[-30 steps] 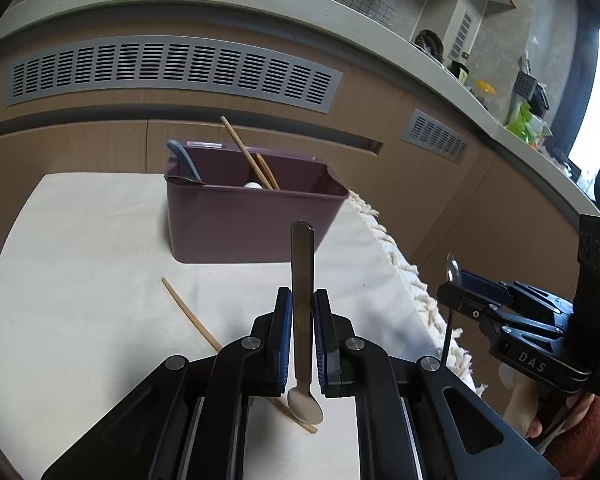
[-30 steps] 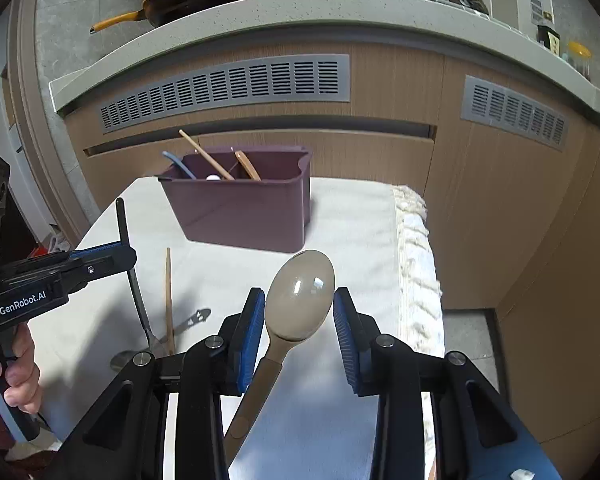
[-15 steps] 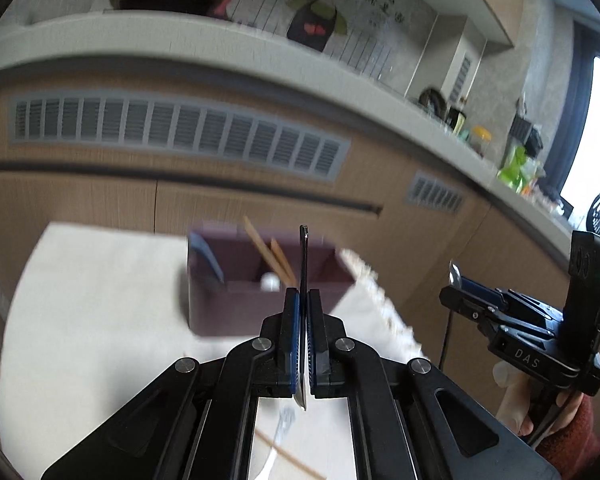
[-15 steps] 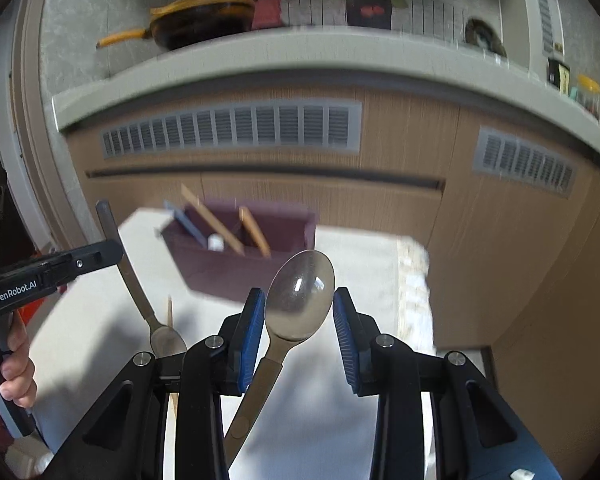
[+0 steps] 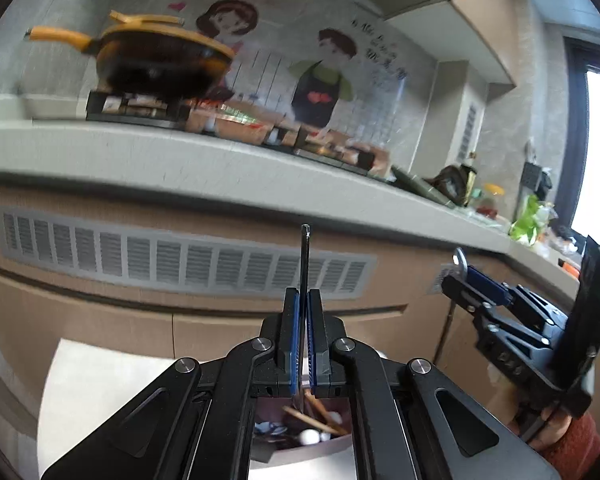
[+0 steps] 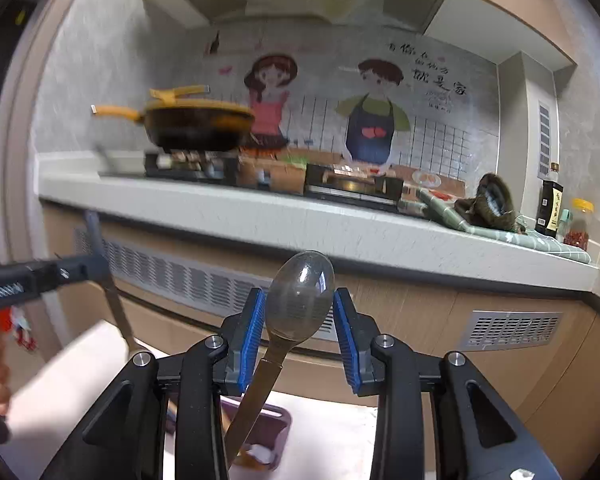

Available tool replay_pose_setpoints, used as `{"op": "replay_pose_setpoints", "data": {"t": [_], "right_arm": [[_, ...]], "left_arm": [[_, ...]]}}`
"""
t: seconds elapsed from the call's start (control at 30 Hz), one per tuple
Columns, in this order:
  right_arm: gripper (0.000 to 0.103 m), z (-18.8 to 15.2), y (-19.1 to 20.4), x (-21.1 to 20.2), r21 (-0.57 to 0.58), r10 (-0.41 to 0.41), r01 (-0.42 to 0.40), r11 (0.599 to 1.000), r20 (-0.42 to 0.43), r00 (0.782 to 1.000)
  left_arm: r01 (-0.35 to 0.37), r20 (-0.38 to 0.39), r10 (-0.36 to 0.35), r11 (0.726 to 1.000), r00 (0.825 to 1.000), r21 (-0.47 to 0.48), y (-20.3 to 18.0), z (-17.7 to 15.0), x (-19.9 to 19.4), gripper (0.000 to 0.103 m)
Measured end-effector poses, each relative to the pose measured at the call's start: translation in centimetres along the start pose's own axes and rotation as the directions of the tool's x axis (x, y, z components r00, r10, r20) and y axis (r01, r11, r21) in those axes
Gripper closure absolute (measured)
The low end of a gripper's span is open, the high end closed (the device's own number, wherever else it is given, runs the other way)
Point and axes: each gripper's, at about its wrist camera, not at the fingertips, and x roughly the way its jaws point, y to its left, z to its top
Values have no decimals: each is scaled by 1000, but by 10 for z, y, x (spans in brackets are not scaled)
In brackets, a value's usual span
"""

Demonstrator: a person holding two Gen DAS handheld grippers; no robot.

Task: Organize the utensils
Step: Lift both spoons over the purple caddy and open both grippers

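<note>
My left gripper [image 5: 303,320] is shut on a metal spoon [image 5: 305,264], held edge-on with its handle up; its lower end hangs over the purple utensil bin [image 5: 300,426], which holds chopsticks and other utensils. My right gripper [image 6: 300,320] is shut on a large metal spoon [image 6: 299,295], bowl up, its handle slanting down toward the purple bin [image 6: 268,424]. The right gripper also shows in the left wrist view [image 5: 466,280], the left gripper in the right wrist view [image 6: 88,268]. Both are raised above the bin.
The bin stands on a white cloth-covered table [image 5: 100,380]. Behind it runs a wooden cabinet front with grey vents [image 5: 180,256] under a grey counter [image 6: 300,216]. A yellow-handled pan [image 5: 156,56] sits on the stove.
Both grippers have risen and tilted up with their spoons, moving forward over the bin. The table has dropped to the bottom of both views. The left spoon has turned edge-on.
</note>
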Motion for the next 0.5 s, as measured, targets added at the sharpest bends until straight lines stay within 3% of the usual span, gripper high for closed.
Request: {"op": "replay_pose_setpoints", "data": {"t": [0.23,0.3,0.4,0.5], "right_arm": [[70,-44,7,63,-14,-32,30,999,-86,996],[70,-60,5,80,14,33,-31,999,-183,982],[71,-83,0,97,104,200,-177,979,-302,932],[71,-94,-2,89,90,198,-179,980,-315,928]], "left_arm": [[6,-140,-10,1000,990,-30,10,-45,51,94],[16,-202,-27,998,979,-53,15,-59,66,93],[20,-252,-42,996,967,-89,20,-75,78,89],[13,-248,-36,995,968,-96,19,-77,73,87]]}}
